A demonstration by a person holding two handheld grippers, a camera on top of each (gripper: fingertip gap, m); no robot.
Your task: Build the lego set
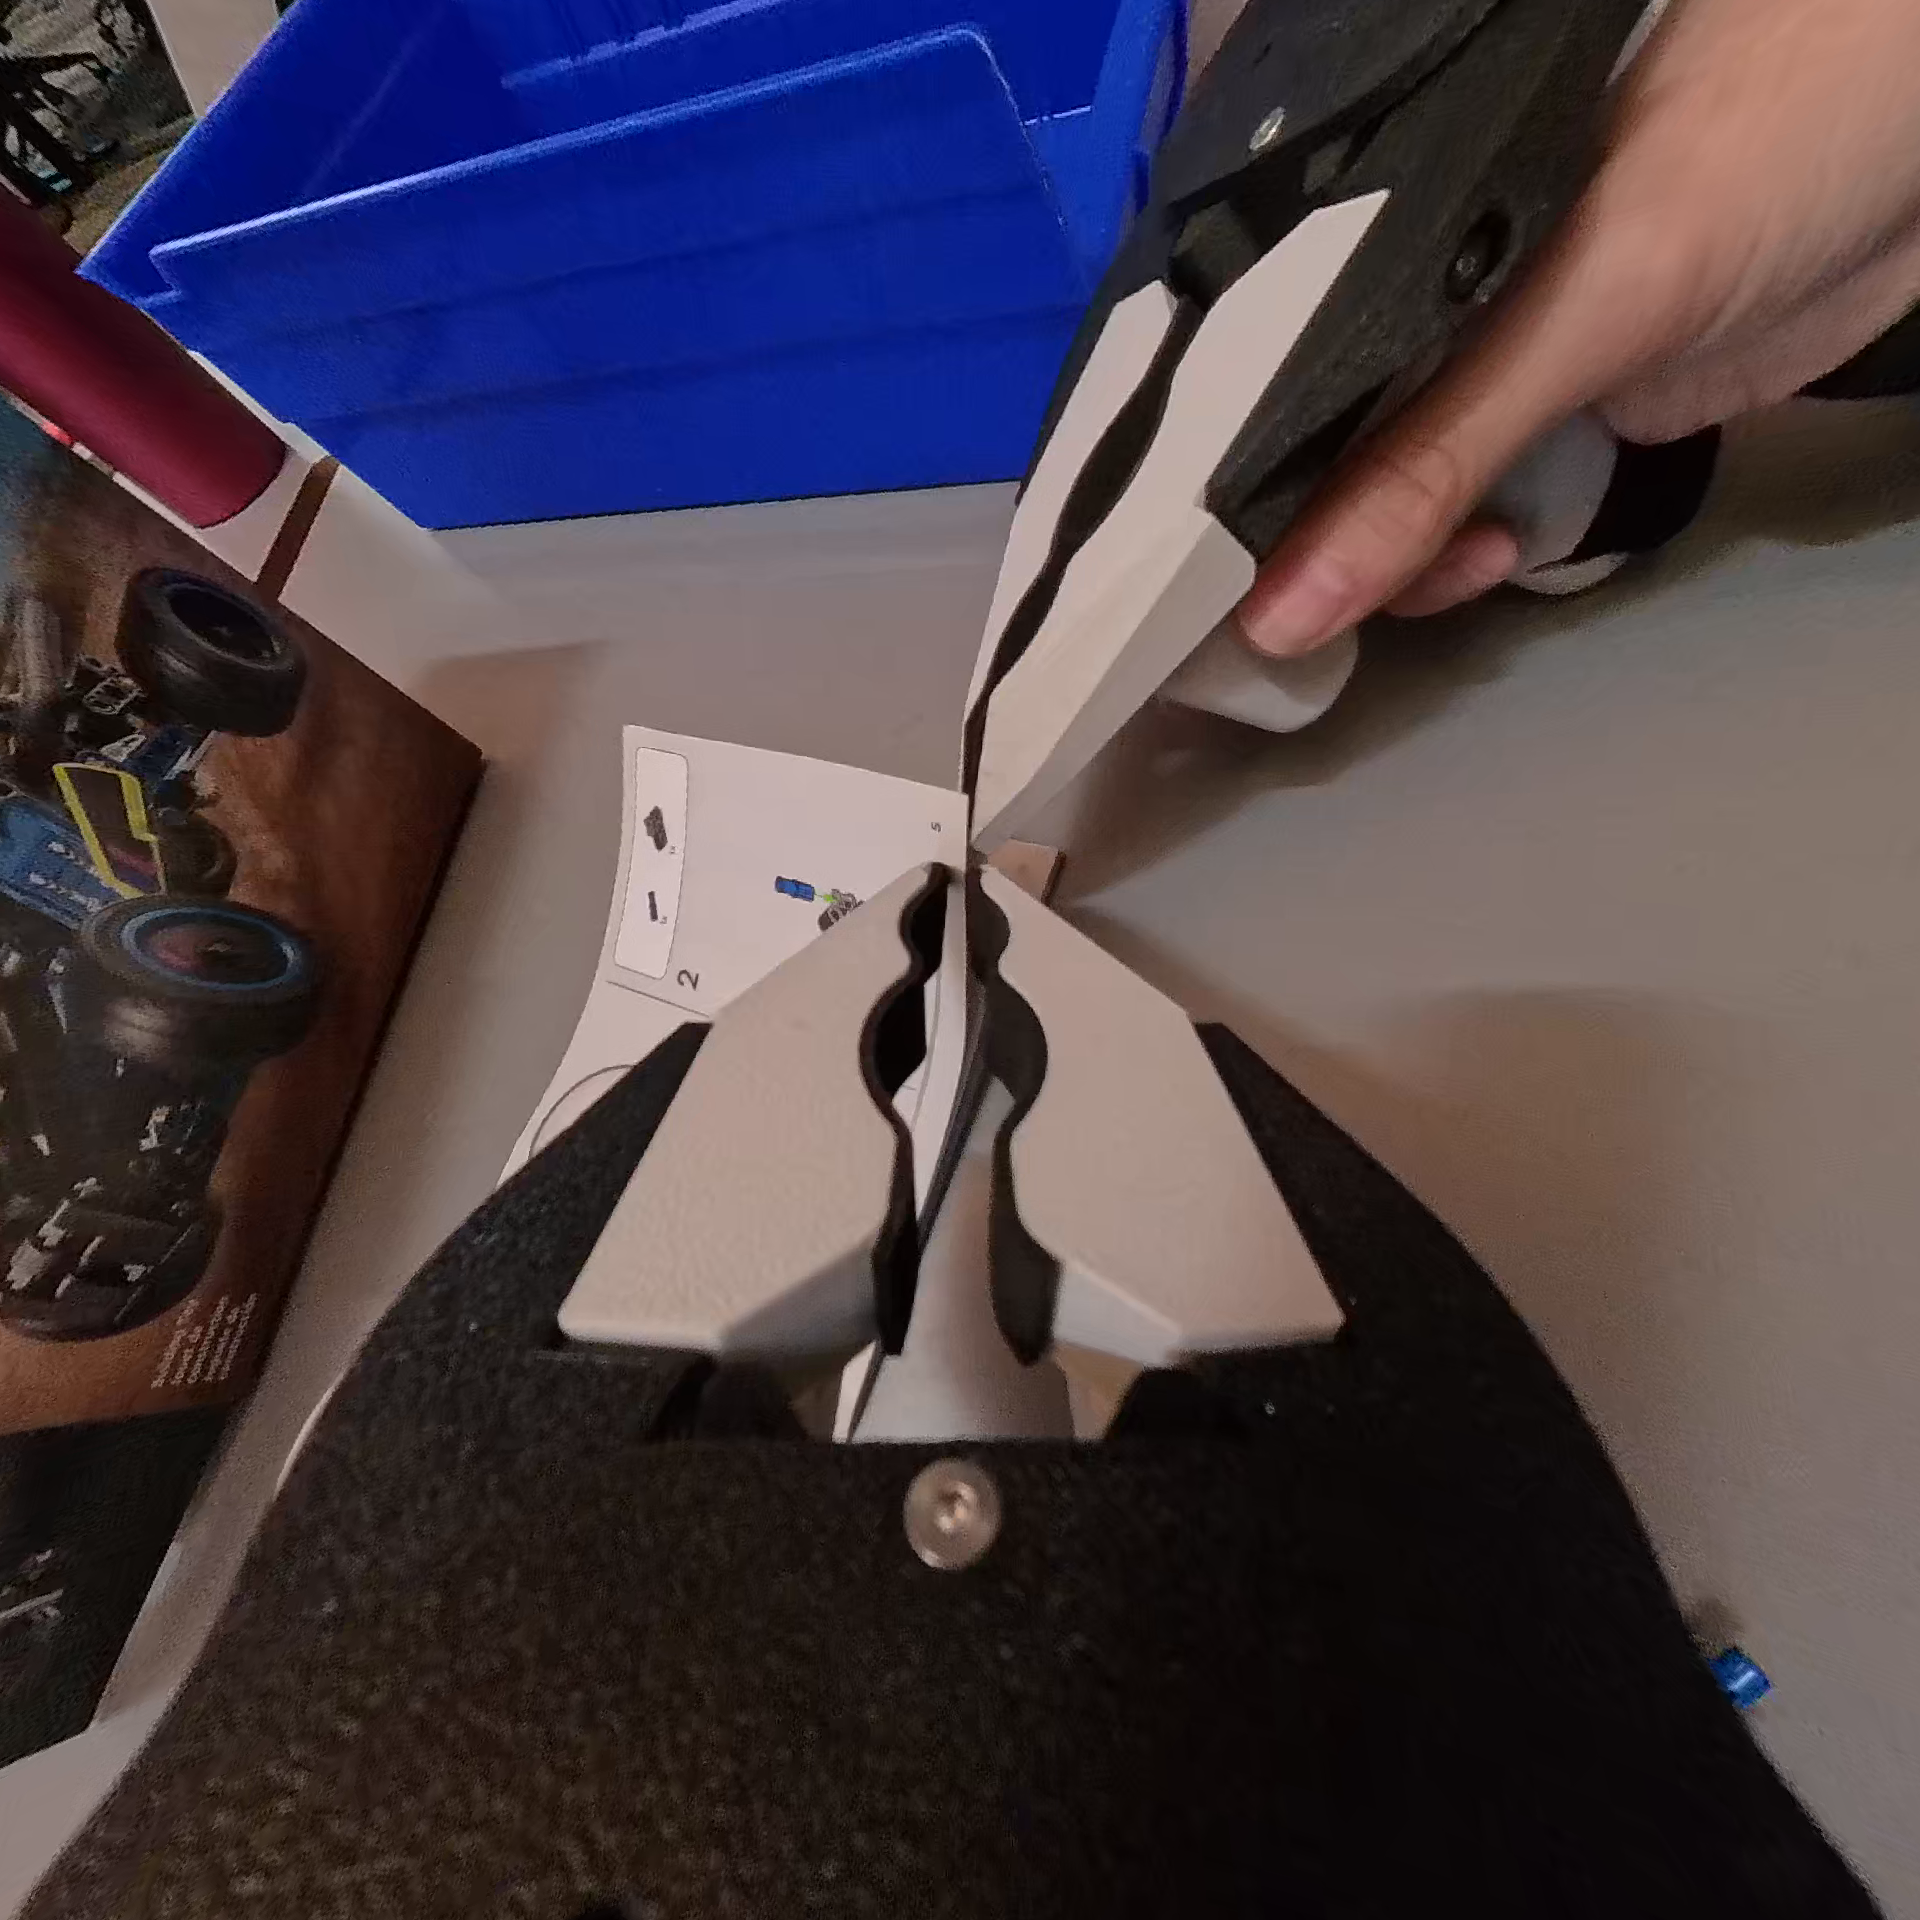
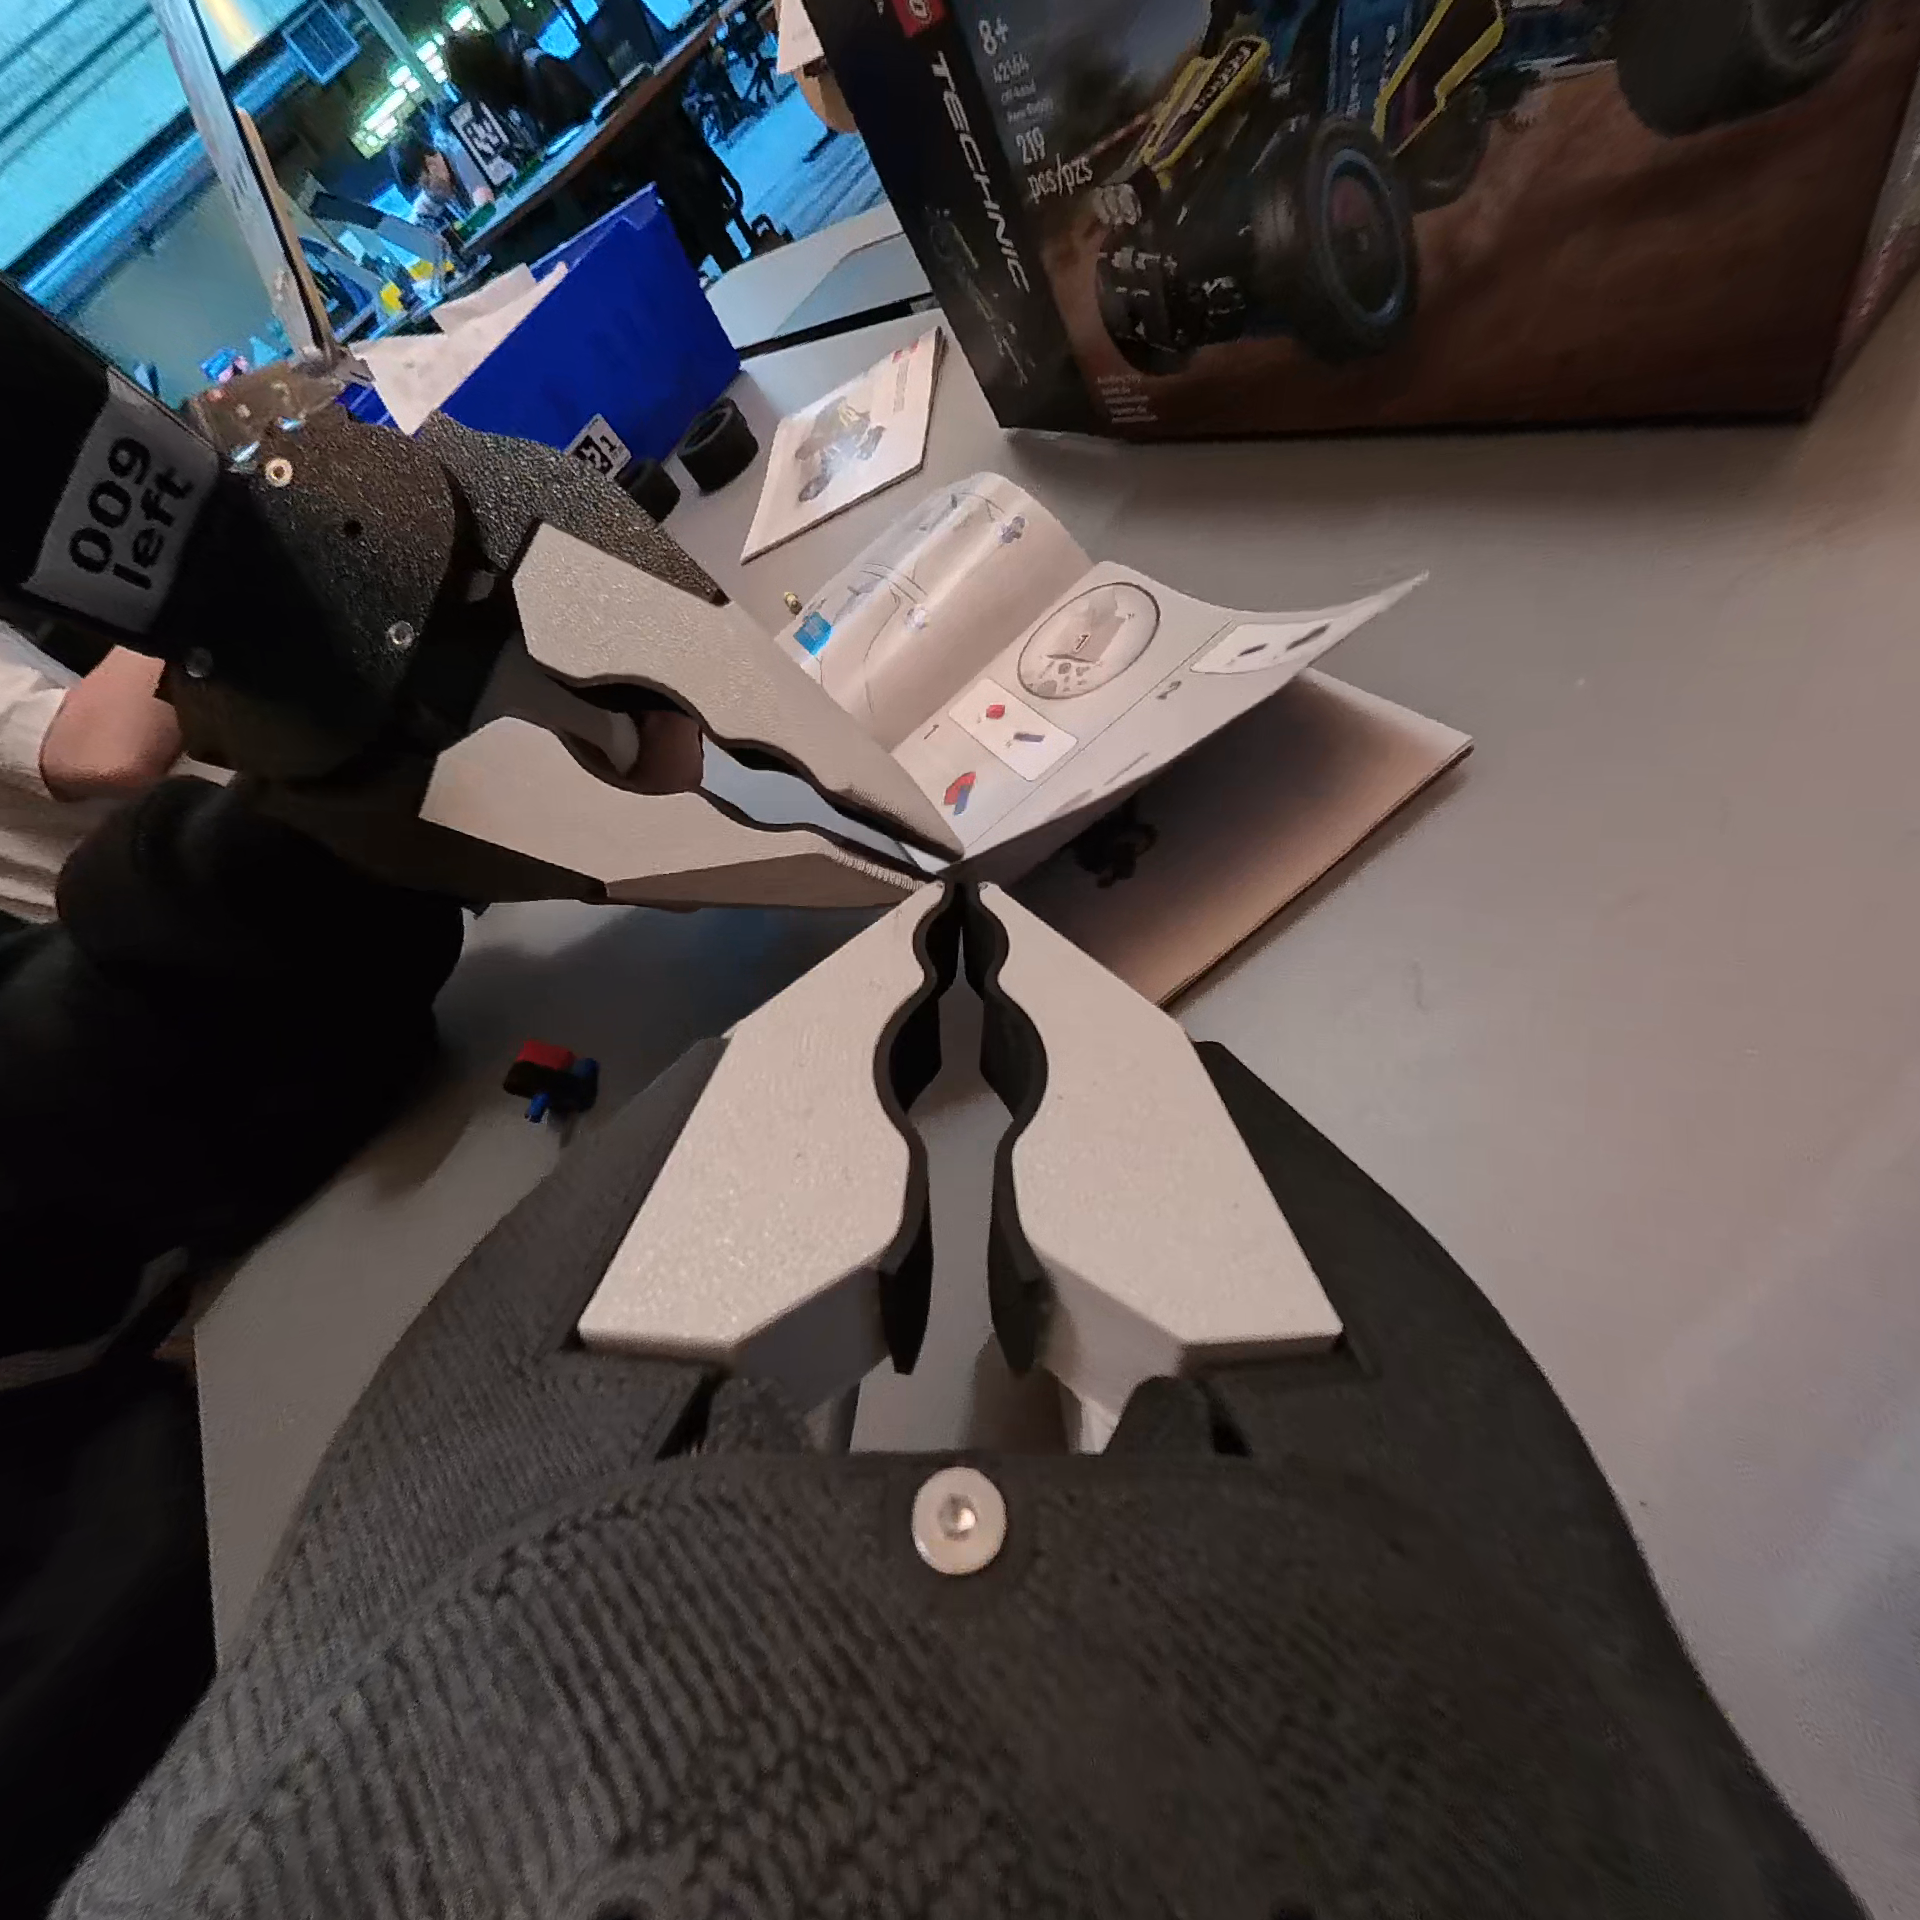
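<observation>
The instruction booklet lies open on a cardboard sheet, its pages lifted and curved. My left gripper is shut on a page at the booklet's near corner; the sheet runs edge-on between its fingers. It enters the right wrist view from the left. My right gripper is shut, its tips touching that same corner just below the left gripper's tips. I cannot tell whether it pinches paper. It comes in from the upper right of the left wrist view, held by a hand.
The lego box stands behind the booklet and shows at the left of the left wrist view. A blue bin is beyond. A second booklet, black tyres and a small red, black and blue assembly lie on the table.
</observation>
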